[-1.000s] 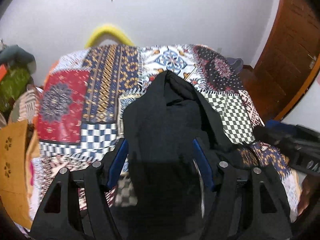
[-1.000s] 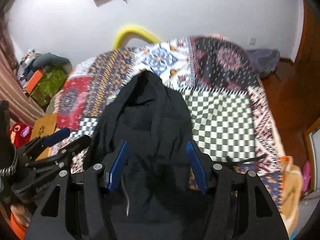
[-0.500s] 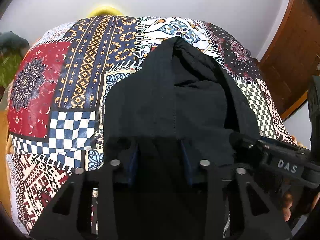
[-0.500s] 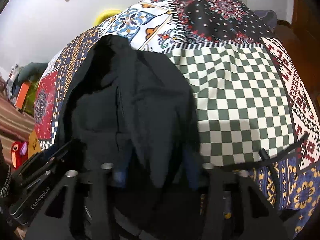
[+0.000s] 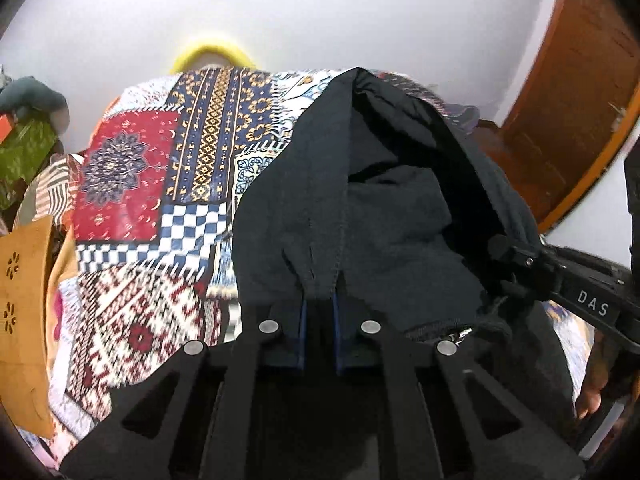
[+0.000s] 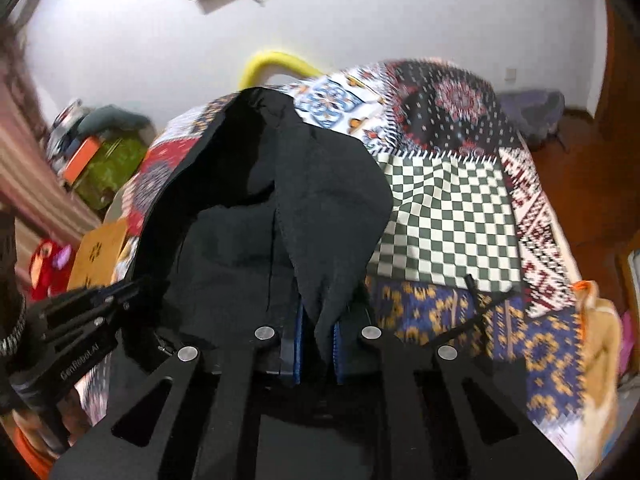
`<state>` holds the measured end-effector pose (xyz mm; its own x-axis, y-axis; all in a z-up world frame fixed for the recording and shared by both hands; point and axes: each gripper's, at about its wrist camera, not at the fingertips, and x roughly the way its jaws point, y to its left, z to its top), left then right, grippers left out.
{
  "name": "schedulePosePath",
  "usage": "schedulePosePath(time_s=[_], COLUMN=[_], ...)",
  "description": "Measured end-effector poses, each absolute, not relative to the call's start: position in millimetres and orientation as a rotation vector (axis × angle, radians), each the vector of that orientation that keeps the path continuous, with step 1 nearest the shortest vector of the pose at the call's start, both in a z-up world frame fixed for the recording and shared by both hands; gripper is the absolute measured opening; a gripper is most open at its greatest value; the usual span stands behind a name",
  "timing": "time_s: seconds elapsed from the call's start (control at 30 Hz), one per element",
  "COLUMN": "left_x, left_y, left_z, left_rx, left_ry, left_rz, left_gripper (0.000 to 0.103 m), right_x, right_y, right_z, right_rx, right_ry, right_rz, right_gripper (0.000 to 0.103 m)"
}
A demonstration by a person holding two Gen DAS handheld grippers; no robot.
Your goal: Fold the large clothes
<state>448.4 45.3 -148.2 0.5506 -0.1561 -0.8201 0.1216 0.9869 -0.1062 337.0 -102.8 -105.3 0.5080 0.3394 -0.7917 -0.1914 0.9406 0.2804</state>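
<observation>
A large black garment (image 5: 384,200) lies lengthwise on a patchwork bedspread (image 5: 132,176). My left gripper (image 5: 319,304) is shut on the garment's near edge, with black cloth bunched between its blue pads. My right gripper (image 6: 318,320) is shut on the same near edge further right, on the black garment (image 6: 320,200), and lifts it off the bedspread (image 6: 444,216). The right gripper's body shows at the right of the left wrist view (image 5: 568,280). The left gripper's body shows at the left of the right wrist view (image 6: 80,328).
A yellow curved bar (image 5: 210,50) stands at the bed's far end against a white wall. A wooden door (image 5: 572,92) is at the right. Bags and clutter (image 6: 100,160) sit left of the bed. A black cord (image 6: 480,300) lies on the bedspread's near right.
Both grippers went from open over the garment's near edge to shut on it. They then rose, lifting that edge off the bed.
</observation>
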Motion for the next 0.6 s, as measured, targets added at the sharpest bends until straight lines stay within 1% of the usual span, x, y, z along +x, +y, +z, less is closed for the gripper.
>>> schedulePosePath(time_s=[0.13,0.27,0.43,0.57,0.6], left_x=[401,348,294,273,270], left_y=[45,37,23,22,23], left_z=[-138,-137,-150,-168,-174], left_rx=[-0.051,-0.018,0.006,-0.011,-0.021], left_ry=[0.974,0.966,0.973,0.99,0.999], left_rz=[-0.191,-0.22,-0.249,-0.247,-0.242], left_gripper=[0.009,0.009,0.01,0.01,0.01], right_x=[288,248,215,204,202], right_y=[-107,-110,-117,-123,-124], right_z=[-92,-95,-111,-130,-134], right_rx=[0.157,0.131,0.142,0.181,0.193], right_ry=[0.965,0.976,1.025,1.073,1.088], right_rz=[0.377,0.388,0.378,0.355,0.35], right_gripper=[0.01,0.01,0.01,0.012,0.013])
